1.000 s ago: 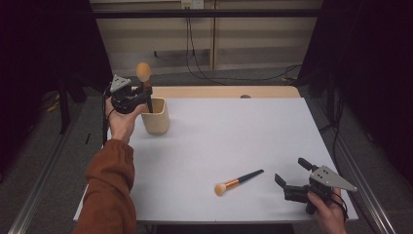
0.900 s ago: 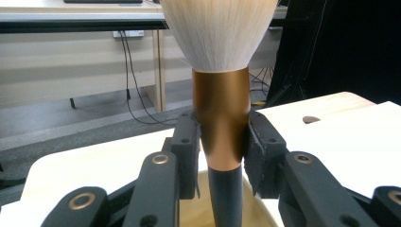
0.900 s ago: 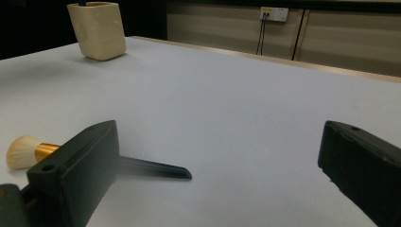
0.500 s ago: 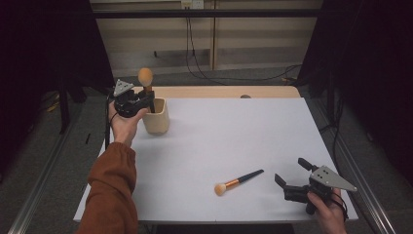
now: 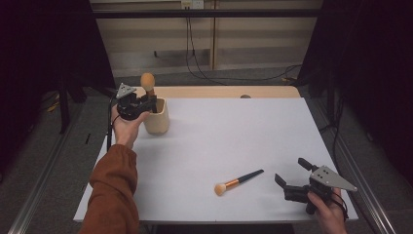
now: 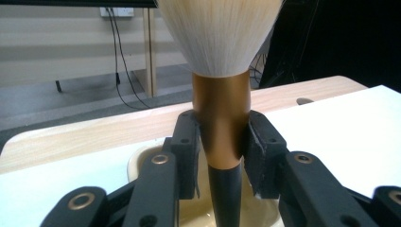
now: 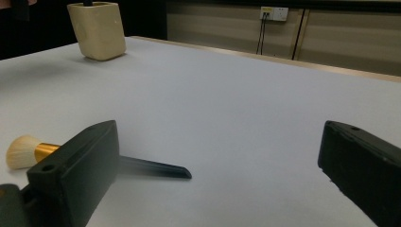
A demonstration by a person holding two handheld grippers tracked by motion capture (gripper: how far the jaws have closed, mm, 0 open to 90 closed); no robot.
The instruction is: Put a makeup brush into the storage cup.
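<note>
The large makeup brush (image 6: 221,85), clamped by its copper ferrule in my left gripper (image 5: 141,103), now stands upright with its black handle dipping into the cream cup (image 5: 157,117) at the table's far left corner; a second ago it hung a little left of the rim, so the drop-in looks close. Its pale bristle head is full and rounded, pointing up. My right gripper (image 5: 294,180) waits with jaws apart, holding nothing, beside the second brush (image 5: 238,182) lying flat on the white table (image 5: 234,131)
</note>
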